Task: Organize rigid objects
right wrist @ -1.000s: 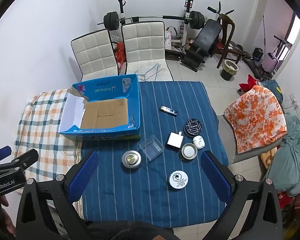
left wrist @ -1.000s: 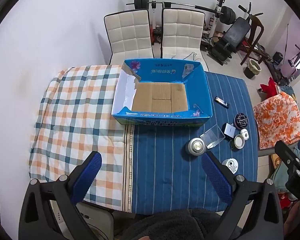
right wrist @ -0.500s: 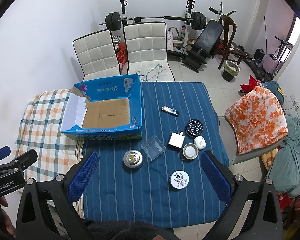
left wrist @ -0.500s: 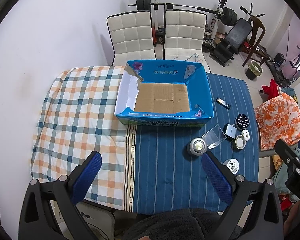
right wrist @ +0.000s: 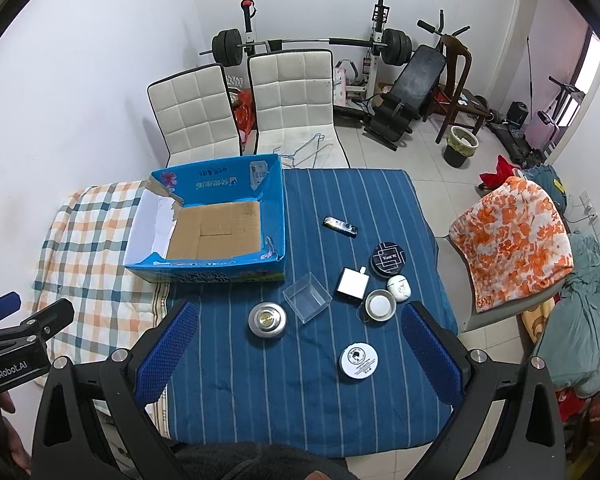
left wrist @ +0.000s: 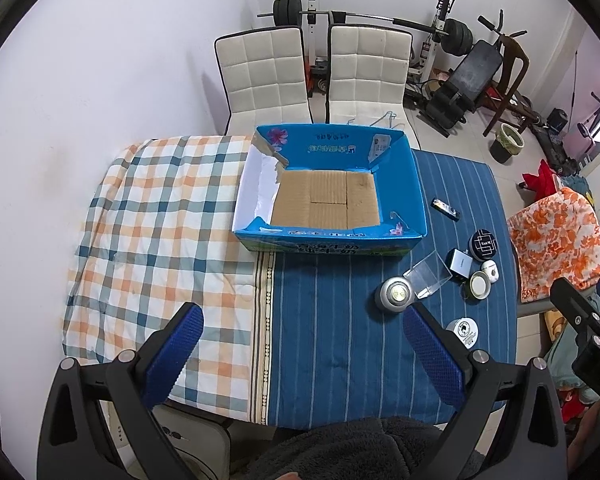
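Observation:
An open blue cardboard box with a bare brown floor sits at the table's far middle. To its right on the blue striped cloth lie small rigid objects: a silver round tin, a clear plastic box, a white square case, a black round tin, a silver-rimmed lid, a white earbud case, a white round tin and a dark lighter. My left gripper and right gripper are open, empty, held high above the near table edge.
A checked orange-and-blue blanket covers the table's left half. Two white chairs stand behind the table. An orange floral cloth drapes a chair on the right. Gym equipment fills the back of the room.
Both grippers have risen and pulled back slightly; the table looks a little farther away. Nothing on the table has moved.

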Demonstrator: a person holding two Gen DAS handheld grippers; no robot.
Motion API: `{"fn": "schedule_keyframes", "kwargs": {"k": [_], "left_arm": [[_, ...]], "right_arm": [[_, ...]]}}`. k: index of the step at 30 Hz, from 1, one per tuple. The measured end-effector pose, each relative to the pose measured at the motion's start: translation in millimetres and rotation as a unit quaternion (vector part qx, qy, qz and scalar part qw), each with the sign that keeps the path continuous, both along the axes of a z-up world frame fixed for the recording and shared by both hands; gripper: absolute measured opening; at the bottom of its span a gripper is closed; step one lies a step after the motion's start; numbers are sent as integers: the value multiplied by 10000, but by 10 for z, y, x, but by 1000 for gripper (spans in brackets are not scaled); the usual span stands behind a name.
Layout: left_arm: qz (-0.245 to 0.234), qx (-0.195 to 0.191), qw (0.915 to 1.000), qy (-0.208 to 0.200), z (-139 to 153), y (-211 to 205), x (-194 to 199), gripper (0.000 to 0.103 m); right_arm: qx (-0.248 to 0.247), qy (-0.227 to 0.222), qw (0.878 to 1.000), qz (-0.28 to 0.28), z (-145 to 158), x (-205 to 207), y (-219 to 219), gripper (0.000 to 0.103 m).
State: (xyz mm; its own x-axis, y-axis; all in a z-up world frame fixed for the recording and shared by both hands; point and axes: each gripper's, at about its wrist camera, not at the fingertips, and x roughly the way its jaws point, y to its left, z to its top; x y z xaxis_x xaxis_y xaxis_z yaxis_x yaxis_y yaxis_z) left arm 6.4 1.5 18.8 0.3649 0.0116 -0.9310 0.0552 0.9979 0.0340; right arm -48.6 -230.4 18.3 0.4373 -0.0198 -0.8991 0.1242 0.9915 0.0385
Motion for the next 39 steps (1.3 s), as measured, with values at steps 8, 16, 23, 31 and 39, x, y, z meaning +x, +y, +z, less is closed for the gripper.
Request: {"fn": "schedule_keyframes", "kwargs": {"k": [8,16,23,31,39], "left_arm": [[-1,0,10000,-21,14,27,1,103],[6,0,10000,-50,62,78,60,103],[3,-2,10000,-64,52,67,27,103],[-9,30,10000,-85,57,69,24,102],[-81,-8,9999,-78,185,44,159,103]], "right_arm": [[-36,-65,10000,11,91,1,46,103],[-19,-90,10000,19,141,26,50,103],[-15,-93,10000,14,140,33,71,103],[4,-83,10000,11,145,44,90,103],[10,-57,9999,-144,87,19,-20,103]]}}
